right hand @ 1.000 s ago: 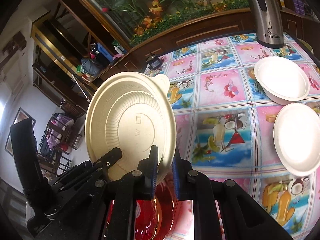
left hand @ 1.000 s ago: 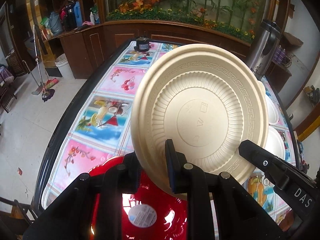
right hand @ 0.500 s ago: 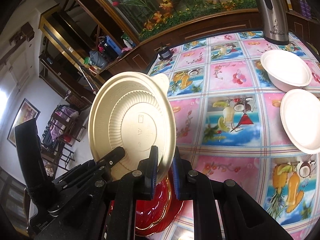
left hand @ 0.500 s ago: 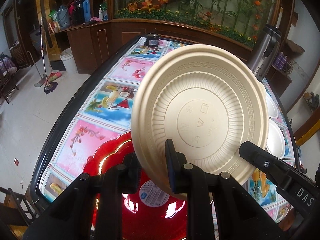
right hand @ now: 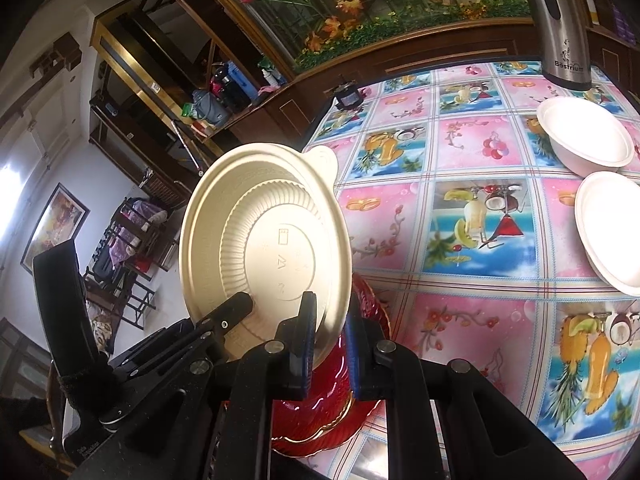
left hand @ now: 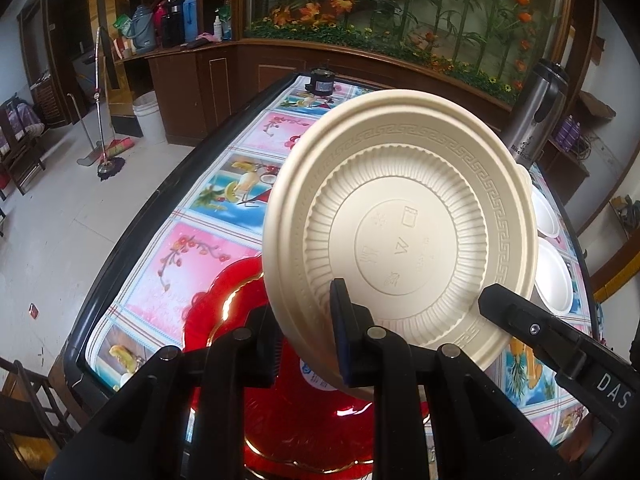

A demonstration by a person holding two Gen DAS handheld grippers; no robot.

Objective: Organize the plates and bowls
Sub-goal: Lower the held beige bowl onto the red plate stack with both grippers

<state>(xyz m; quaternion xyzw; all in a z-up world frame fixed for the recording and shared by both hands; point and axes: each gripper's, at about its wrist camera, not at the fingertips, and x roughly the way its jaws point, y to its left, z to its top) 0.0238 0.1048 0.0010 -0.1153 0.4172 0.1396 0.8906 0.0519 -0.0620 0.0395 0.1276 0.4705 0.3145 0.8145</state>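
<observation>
My left hand-held gripper [left hand: 306,336] and right hand-held gripper [right hand: 329,340] both pinch the rim of a cream plate [left hand: 400,236], held on edge, underside facing me, above a red plate [left hand: 224,304] at the tabletop's [right hand: 460,160] near left corner. Two white bowls [right hand: 584,140] sit by its right edge.

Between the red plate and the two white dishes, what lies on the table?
Nothing: in the right wrist view only bare patterned tablecloth lies between the red plate and the white bowl and white plate.
</observation>
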